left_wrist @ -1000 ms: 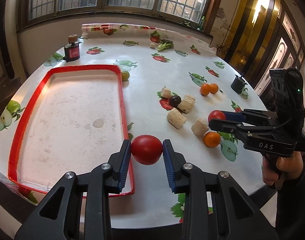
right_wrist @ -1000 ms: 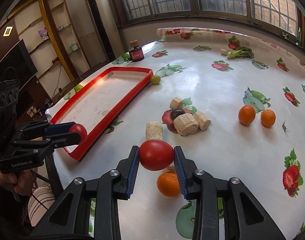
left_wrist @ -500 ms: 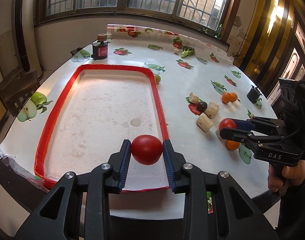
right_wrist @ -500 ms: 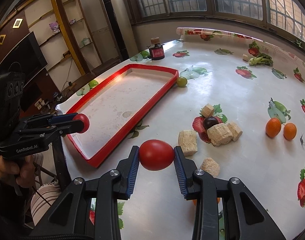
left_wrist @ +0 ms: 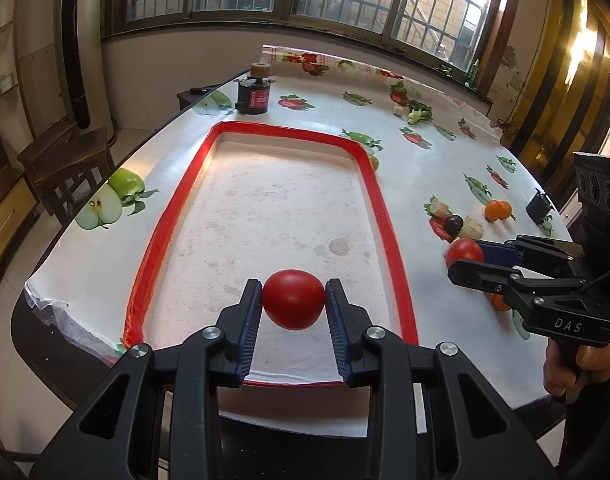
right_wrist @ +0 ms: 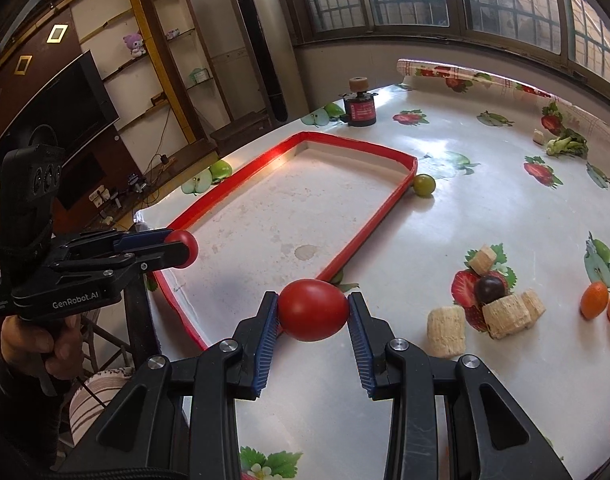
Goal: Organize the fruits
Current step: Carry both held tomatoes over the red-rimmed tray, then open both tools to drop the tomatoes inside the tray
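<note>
At the left, the left gripper (left_wrist: 293,300) is clamped on a red tomato (left_wrist: 293,299), its blue pads pressing both sides of the fruit, which hangs over the near end of the red-rimmed tray (left_wrist: 387,240) — the tray floor itself is bare. Just past the tray's far right corner lies a green fruit (right_wrist: 424,185). To the right of the tray, the right gripper (right_wrist: 313,312) grips a second red tomato (right_wrist: 313,310) above the tablecloth (right_wrist: 485,208), beside the tray's long rim. Farther right sit pale cork-like blocks (right_wrist: 505,314) around a dark plum (right_wrist: 490,287), and two oranges (right_wrist: 594,299) — a third orange seems to lie under the right gripper in the left wrist view, mostly hidden.
</note>
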`<state>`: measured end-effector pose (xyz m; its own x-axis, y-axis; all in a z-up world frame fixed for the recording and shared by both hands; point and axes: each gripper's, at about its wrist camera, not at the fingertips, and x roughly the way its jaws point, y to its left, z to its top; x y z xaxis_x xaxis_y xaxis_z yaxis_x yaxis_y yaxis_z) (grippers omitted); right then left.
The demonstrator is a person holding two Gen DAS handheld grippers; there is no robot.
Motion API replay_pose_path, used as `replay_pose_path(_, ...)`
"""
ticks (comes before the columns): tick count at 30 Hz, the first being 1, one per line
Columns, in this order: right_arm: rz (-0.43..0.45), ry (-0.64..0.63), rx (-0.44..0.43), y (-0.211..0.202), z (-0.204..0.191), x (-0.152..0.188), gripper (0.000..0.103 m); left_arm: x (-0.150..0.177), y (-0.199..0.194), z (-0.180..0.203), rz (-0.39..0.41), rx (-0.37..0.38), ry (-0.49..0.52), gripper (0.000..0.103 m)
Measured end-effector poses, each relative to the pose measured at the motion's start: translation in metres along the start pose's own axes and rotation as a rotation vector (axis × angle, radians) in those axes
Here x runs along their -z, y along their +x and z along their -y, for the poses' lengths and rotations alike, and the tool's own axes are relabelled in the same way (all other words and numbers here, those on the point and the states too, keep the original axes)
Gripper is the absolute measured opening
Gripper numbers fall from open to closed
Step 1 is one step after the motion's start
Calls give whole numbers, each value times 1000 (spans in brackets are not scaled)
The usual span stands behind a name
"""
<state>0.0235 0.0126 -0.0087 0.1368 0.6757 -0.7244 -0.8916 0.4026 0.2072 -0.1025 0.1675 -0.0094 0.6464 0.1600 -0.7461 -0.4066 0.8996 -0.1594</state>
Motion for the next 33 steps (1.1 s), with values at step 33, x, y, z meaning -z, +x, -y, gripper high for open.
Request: replay_pose_path(33,-142,-79,12,114,-15,-45,35,2,42,-42,-83,-74,-76,30)
